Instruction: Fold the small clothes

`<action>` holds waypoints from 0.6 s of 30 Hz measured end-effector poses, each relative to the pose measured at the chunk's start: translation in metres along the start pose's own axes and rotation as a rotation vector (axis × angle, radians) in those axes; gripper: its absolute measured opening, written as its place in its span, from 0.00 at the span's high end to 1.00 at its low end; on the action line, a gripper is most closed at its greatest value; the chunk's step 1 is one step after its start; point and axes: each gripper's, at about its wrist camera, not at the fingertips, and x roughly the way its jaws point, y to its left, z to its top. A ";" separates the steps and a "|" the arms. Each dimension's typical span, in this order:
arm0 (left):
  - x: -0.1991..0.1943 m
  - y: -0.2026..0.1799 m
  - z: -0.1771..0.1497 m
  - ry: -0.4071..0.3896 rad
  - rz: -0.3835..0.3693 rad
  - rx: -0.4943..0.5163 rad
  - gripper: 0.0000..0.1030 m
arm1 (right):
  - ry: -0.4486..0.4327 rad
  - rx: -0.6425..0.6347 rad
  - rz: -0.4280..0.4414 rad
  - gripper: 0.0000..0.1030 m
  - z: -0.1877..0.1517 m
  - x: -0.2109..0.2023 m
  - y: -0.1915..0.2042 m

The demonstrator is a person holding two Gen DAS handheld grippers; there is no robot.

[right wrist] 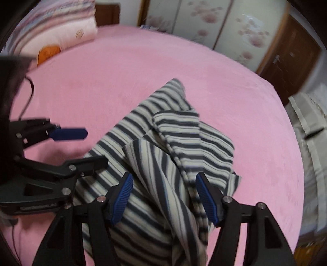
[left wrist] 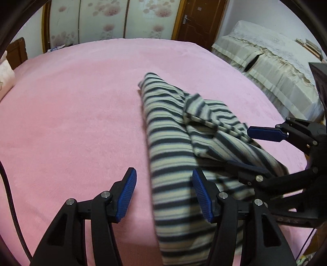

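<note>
My fingers are black with ribbed blue pads (left wrist: 126,194). Between them lies a garment (left wrist: 171,147) striped dark grey and cream, on a plain pink bedcover (left wrist: 71,114). Far off, pale wardrobe doors (left wrist: 114,18) carry pink blossoms.

Both wrist cameras sit low and close over the pink bed (left wrist: 81,102), looking toward the flowered wardrobe (left wrist: 114,18) beyond it. Both views share the striped garment (left wrist: 169,131), each catching the opposite gripper.

Striped garment (left wrist: 169,131) lay on pink bed (left wrist: 71,112); left gripper (left wrist: 163,192) spread open over it, right gripper (left wrist: 251,147) alongside.
</note>
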 end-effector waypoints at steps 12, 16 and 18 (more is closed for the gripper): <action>-0.002 0.009 0.006 -0.021 -0.041 -0.055 0.45 | -0.062 0.476 0.125 0.91 -0.022 0.002 -0.104; -0.003 0.012 0.001 -0.022 -0.049 -0.089 0.45 | -0.051 0.763 0.153 0.85 -0.071 0.010 -0.158; -0.002 0.012 0.001 -0.019 -0.046 -0.097 0.45 | -0.027 0.838 0.154 0.76 -0.095 0.013 -0.173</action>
